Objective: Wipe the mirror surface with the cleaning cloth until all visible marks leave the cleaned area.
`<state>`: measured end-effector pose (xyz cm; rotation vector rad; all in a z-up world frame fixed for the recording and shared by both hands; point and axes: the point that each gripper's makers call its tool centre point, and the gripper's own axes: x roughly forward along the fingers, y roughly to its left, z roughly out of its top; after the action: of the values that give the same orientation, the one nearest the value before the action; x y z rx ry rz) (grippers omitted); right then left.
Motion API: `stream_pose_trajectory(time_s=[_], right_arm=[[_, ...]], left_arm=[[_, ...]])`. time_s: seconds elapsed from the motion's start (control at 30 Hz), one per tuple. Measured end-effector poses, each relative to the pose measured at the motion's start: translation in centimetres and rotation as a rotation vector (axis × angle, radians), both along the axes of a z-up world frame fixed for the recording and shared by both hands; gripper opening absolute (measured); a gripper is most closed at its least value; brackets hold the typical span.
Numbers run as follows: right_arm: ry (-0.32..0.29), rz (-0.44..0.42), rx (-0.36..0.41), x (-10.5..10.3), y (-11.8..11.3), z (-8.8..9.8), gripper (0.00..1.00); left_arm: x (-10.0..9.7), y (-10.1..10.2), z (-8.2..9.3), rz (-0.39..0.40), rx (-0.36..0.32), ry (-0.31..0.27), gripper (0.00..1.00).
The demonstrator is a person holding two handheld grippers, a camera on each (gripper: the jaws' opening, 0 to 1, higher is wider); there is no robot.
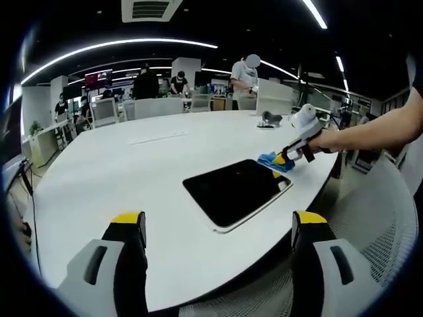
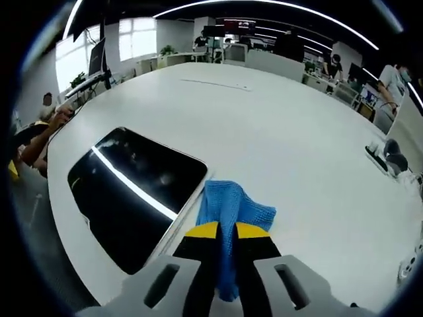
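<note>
In the left gripper view, the left gripper (image 1: 219, 228) is wide apart and holds nothing; the mirror (image 1: 236, 190) lies flat on the white table (image 1: 132, 178), the right gripper (image 1: 285, 158) at its 2 o'clock corner. In the right gripper view, the right gripper (image 2: 227, 230) pinches the blue cleaning cloth (image 2: 231, 214) just beside the mirror's (image 2: 132, 191) 3 o'clock edge.

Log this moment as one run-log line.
right claw: shut on blue cloth | cloth beside mirror edge, on table | left claw: open, empty
</note>
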<state>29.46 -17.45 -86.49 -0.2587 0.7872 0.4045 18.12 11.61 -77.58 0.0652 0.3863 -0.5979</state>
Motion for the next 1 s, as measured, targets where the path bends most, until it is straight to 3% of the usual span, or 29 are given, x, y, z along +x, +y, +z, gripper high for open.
stream_pose_trajectory(time_s=[0.23, 0.33, 0.43, 0.57, 0.77, 0.83, 1.0], right_arm=[[0.005, -0.111, 0.154, 0.1, -0.2, 0.1, 0.01], [0.004, -0.143, 0.177, -0.3, 0.0, 0.4, 0.01], [-0.042, -0.184, 0.240, -0.2, 0.4, 1.4, 0.00], [-0.063, -0.191, 0.250, 1.1, 0.1, 2.1, 0.00], [-0.062, -0.189, 0.291, 1.3, 2.5, 3.5, 0.00], [-0.040, -0.159, 0.301, 1.2, 3.5, 3.3, 0.00], [-0.018, -0.130, 0.281, 4.0, 3.4, 1.6, 0.00]], left_arm=[[-0.1, -0.1, 0.0, -0.002, 0.002, 0.004, 0.89], [-0.2, -0.1, 0.0, -0.003, 0.002, 0.004, 0.89], [-0.2, -0.1, 0.0, -0.005, 0.001, 0.004, 0.88], [-0.2, -0.1, 0.0, -0.004, 0.000, 0.003, 0.88], [-0.2, -0.1, 0.0, -0.004, -0.002, 0.001, 0.88], [-0.1, -0.1, 0.2, -0.001, -0.003, -0.006, 0.88], [-0.1, -0.1, 0.2, 0.000, -0.005, -0.006, 0.88]])
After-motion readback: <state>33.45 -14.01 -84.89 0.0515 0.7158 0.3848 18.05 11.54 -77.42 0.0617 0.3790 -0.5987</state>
